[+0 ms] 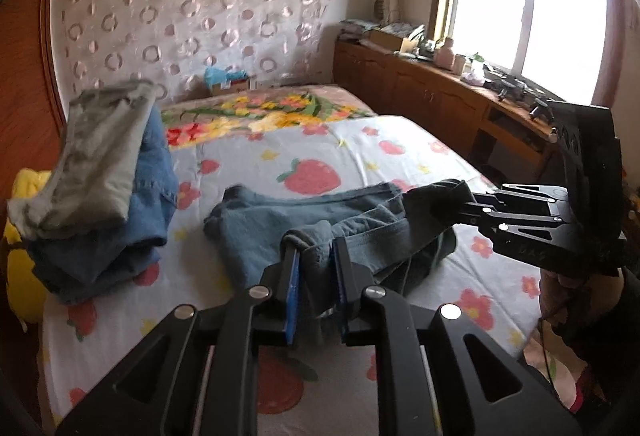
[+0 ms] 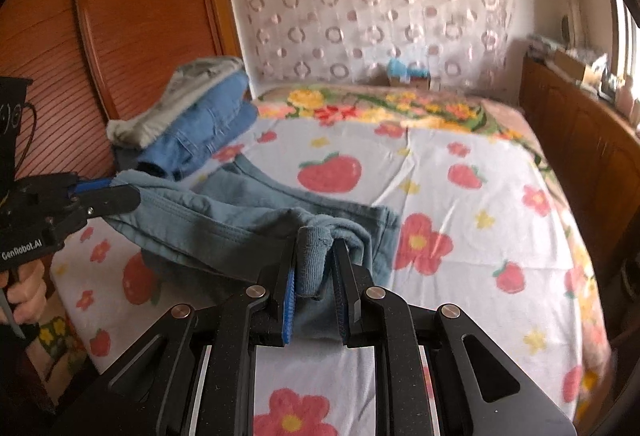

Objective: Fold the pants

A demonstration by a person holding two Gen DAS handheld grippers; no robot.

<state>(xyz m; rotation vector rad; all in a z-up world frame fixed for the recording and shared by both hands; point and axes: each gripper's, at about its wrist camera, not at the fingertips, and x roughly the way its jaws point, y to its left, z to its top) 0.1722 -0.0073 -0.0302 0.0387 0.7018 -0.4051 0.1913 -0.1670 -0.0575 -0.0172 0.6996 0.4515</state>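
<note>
Blue-grey pants (image 1: pixel 256 228) lie partly on the strawberry-print bed sheet (image 1: pixel 360 156), their near end lifted between the two grippers. My left gripper (image 1: pixel 314 248) is shut on a bunched edge of the cloth, which fills the gap between its blue pads. My right gripper (image 2: pixel 316 248) is shut on another bunched edge of the pants (image 2: pixel 224 220). In each wrist view the other gripper appears at the side, the right gripper (image 1: pixel 470 204) and the left gripper (image 2: pixel 124 194), with the cloth stretched between them.
A stack of folded clothes (image 1: pixel 100 176), grey on blue denim, sits at the bed's left side by a wooden wardrobe (image 2: pixel 140 16). A wooden cabinet (image 1: pixel 420 88) with clutter runs under the window on the right. A cardboard box (image 1: pixel 228 80) stands at the bed's far end.
</note>
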